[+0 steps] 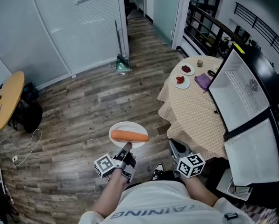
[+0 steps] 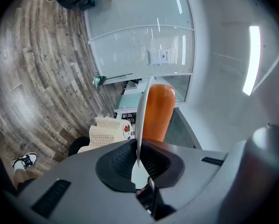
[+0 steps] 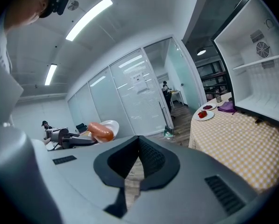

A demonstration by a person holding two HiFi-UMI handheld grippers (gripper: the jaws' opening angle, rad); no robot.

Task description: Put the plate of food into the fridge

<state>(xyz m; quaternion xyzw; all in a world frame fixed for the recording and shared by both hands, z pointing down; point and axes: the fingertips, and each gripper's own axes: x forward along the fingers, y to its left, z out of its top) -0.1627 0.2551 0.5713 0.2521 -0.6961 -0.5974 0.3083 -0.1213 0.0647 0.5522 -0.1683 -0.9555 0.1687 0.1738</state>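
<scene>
Left tongs clamped on the near rim of the round white plate. Left gripper view shows the rim edge-on, pinched between both pads. Long orange piece of food lies across the plate, just past the tong tips. Plate is held in the air over the wood-plank floor. Right tongs closed, nothing between them, beside the plate on its right, not touching. Further right: tabletop with yellow checked cloth, then the open white fridge against it.
</scene>
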